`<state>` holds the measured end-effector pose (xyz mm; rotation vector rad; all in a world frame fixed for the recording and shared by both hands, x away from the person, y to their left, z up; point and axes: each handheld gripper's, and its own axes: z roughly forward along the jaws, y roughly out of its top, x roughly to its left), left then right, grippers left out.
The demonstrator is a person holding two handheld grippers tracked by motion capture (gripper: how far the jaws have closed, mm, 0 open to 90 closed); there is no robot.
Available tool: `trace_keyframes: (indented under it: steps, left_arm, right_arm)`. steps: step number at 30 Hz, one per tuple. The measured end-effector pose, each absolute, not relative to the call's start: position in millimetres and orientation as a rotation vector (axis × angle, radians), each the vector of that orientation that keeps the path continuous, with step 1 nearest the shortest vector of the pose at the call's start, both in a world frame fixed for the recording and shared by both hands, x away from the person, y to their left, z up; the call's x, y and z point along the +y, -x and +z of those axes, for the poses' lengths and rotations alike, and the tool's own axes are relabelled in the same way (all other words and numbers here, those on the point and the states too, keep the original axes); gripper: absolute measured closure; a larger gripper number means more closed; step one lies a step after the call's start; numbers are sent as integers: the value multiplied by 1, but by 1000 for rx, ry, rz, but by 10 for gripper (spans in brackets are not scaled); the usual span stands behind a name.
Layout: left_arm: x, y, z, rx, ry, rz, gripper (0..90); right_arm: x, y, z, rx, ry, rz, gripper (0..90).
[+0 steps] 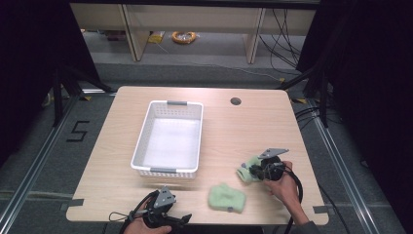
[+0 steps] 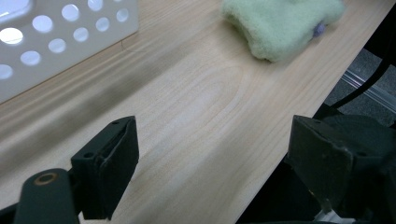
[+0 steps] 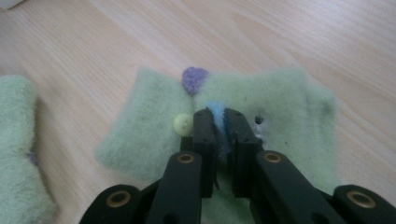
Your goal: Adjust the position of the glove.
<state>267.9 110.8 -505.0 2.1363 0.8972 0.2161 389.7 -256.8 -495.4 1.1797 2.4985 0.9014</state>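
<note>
Right hand-held gripper (image 3: 220, 122), near right edge of tabletop (image 1: 243, 122): jaws pinched nearly together on a pale blue tuft of a green fleece piece (image 3: 261, 112). Close view adds purple tuft and small yellow button, unreadable from above. Long axis of piece crosswise to jaws. Left hand-held gripper (image 2: 212, 154) at front edge, jaws spread wide over bare wood. Second green piece (image 1: 226, 197) between grippers, near front edge. White basket (image 1: 146, 134) toward left-centre; bare tabletop right of it.

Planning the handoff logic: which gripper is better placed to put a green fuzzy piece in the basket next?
Right. The right gripper is already shut on a green fuzzy piece, so it likely only needs lifting to the white basket. The left gripper sits open at the table's near edge, holding nothing.
</note>
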Motion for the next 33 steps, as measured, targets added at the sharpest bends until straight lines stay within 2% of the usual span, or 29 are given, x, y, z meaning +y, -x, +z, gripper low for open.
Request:
trace_keyframes:
  steps: [6,16,25,33]
  left_arm:
    - [113,-268,-504,918,-2124,208,160]
    - [115,-269,-504,910,-2130,227,160]
    - [115,-270,-505,903,-2147,238,160]
    - [113,-269,-505,911,-2126,217,160]
  right_arm:
    - [-257,-386,-484,2437,-1125,965,863]
    - [-248,-351,-442,2502,-882,1130,863]
    - [-217,-341,-436,2579,-691,1201,863]
    - [-189,-339,-448,2671,-553,1199,861]
